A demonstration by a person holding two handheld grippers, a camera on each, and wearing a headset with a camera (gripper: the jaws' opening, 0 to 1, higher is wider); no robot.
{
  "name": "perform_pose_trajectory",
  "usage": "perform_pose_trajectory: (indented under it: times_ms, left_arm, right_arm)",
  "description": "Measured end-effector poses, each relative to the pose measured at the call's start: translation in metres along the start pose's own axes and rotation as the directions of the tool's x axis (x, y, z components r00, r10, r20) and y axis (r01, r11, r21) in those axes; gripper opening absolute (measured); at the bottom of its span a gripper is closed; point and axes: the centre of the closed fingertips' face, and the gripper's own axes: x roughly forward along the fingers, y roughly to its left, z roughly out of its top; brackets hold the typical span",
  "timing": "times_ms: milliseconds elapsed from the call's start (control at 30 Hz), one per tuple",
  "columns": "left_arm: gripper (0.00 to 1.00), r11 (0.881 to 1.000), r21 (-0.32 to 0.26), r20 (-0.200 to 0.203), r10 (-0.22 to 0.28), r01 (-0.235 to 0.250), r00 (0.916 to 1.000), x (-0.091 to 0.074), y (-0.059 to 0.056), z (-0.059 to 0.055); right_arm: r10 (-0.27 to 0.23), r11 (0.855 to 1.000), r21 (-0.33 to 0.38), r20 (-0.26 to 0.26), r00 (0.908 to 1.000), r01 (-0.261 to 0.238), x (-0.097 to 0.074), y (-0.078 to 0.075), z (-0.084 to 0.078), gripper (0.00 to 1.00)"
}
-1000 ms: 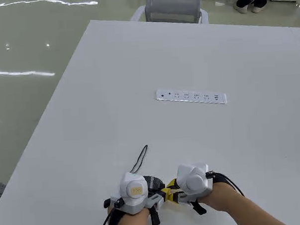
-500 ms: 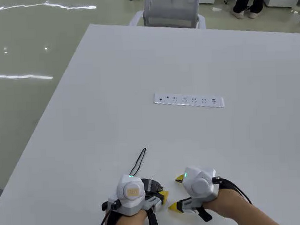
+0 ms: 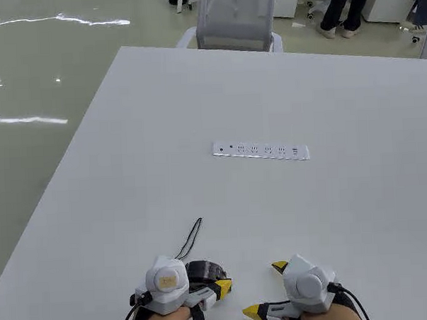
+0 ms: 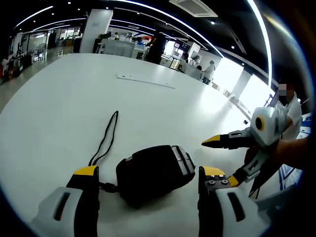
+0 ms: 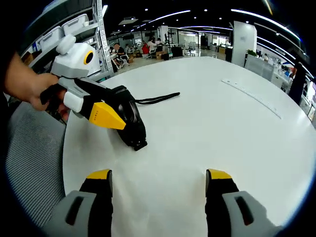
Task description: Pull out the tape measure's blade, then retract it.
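The black tape measure lies on the white table near its front edge, no blade showing, its black wrist strap trailing away from me. My left gripper stands around it. In the left gripper view the tape measure sits between the wide-spread jaws of the left gripper, with a strip of table showing at the left one. My right gripper is open and empty, a hand's width to the right. From the right gripper, the tape measure lies ahead to the left.
A white power strip lies flat at mid-table, well beyond the grippers. A grey chair stands at the far edge, with people's legs behind it. The table's left edge drops to a glossy floor.
My right gripper has drawn away to the right from the tape measure, and its jaws now stand apart. The left gripper has stayed at the tape measure.
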Motion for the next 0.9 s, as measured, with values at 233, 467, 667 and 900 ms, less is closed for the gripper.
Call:
perform_pose_trajectory:
  times_ms: [233,467,667,900]
  left_arm:
    - [0.88,0.996,0.084,0.003,0.010,-0.010,0.9999,-0.024,0.019,0.000]
    - [0.92,0.987,0.160,0.001,-0.019,0.019,0.9998,-0.047,0.034,-0.002]
    - [0.99,0.984,0.164,0.024,-0.069,0.064,0.9974,-0.070,0.047,0.002]
    - [0.99,0.984,0.166,0.003,-0.058,0.057,0.9983,-0.090,0.070,-0.008]
  right_arm:
    - [-0.078,0.996,0.055,0.039,0.9962,0.076,-0.024,-0.010,-0.007,0.82]
    - [-0.124,0.990,0.078,0.069,0.9899,0.118,-0.048,-0.019,-0.010,0.85]
    - [-0.158,0.985,0.081,0.111,0.9812,0.150,-0.067,-0.021,-0.008,0.93]
    - [-0.186,0.980,0.094,0.113,0.9761,0.176,-0.082,-0.018,-0.017,0.97]
